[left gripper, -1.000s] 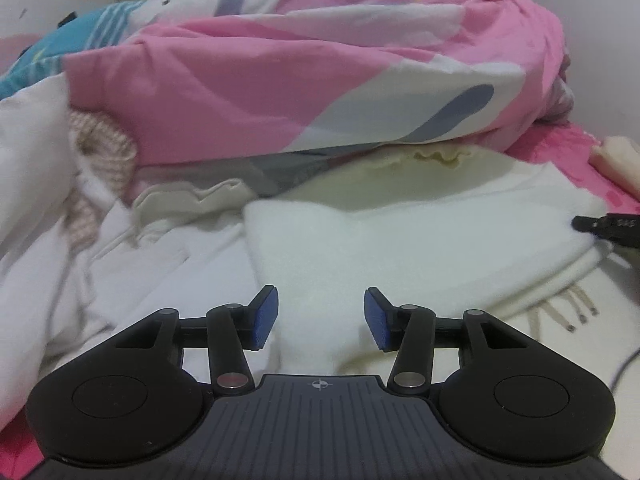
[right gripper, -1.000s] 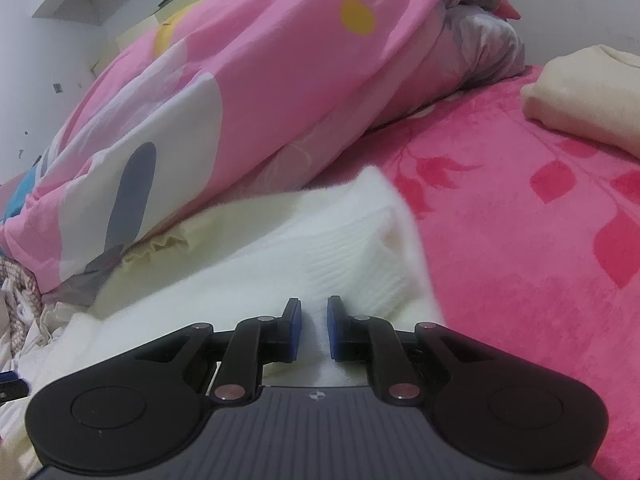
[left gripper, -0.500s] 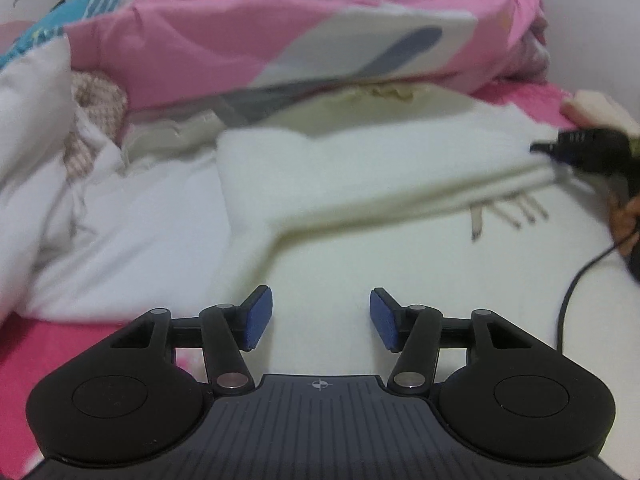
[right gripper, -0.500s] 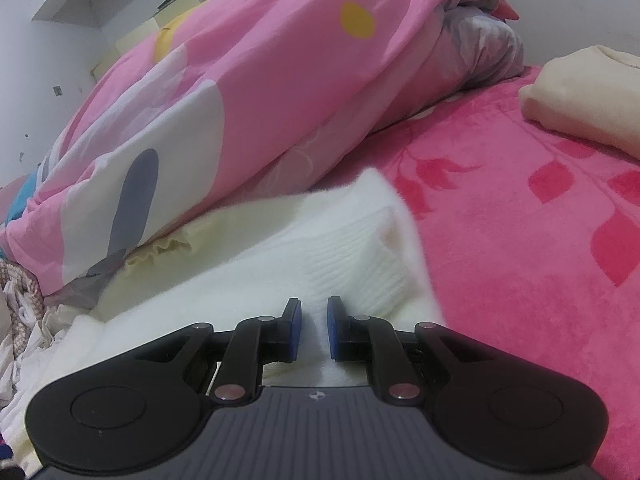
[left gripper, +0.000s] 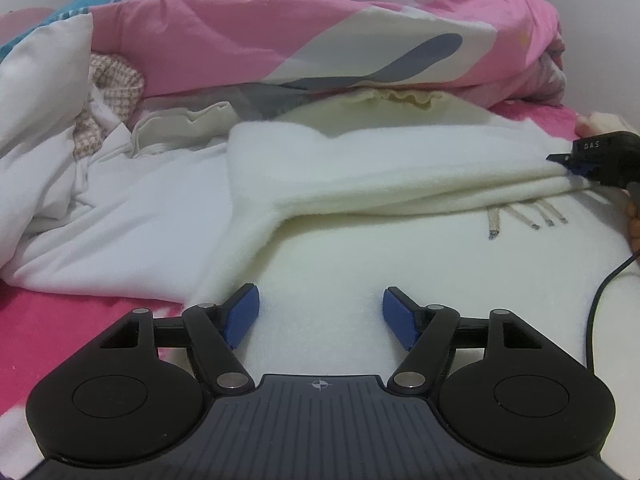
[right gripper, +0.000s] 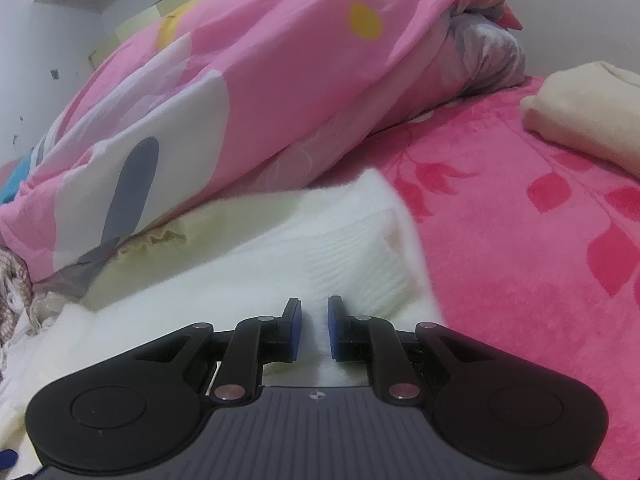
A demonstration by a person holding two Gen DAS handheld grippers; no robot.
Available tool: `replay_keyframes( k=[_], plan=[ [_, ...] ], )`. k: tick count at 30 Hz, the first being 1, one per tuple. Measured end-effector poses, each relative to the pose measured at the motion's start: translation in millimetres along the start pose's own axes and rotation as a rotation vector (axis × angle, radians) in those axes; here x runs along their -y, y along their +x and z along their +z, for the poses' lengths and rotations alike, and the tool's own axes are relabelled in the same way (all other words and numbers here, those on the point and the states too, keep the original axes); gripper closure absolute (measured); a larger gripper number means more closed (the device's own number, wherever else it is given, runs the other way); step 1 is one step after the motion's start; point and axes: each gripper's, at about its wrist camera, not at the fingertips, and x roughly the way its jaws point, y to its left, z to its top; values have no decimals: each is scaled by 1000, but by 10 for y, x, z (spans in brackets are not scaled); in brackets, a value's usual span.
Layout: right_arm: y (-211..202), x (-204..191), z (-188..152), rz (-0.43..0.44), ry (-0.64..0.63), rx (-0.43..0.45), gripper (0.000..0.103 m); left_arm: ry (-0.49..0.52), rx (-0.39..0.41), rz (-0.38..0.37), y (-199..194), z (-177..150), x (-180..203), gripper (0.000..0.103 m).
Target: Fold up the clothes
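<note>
i am drawing my left gripper (left gripper: 320, 316) back toward the near edge of the bed, and over the last second the fluffy cream-white knitted sweater (left gripper: 400, 168) has been sliding away from between its blue pads, which are spread wide with nothing in them and now hang over the flat cream body panel. my right gripper (right gripper: 314, 328) is keeping its pads nearly together, pinching a fold of the sweater close to its ribbed cuff (right gripper: 352, 256), and from the left view that pinched edge has been lifted and stretched into a long taut ridge across the garment. the sweater is lying on the pink leaf-patterned fleece blanket (right gripper: 520, 248), its far side tucked against the rumpled pink and white duvet (left gripper: 320, 40), with a heap of white clothes (left gripper: 112, 208) toward the left edge. i judge that a fold is under way, with the sleeve side being carried over the body, though how many folds remain i cannot tell.
</note>
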Motion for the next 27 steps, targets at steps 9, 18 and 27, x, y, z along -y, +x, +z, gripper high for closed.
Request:
replay_keyframes(
  k=[9,18,27],
  plan=[
    [2,-39,-2,-18,-23,-3,89,-45,11,-18,12,-34,-55,31],
    [-2,-61,-9,-28,-33,-2,89,-44,14,-14,15,-39,-53,30],
    [3,-54,-4,-25,-31,-1,89,-42,15,-15,8,-38,-62,30]
  ],
)
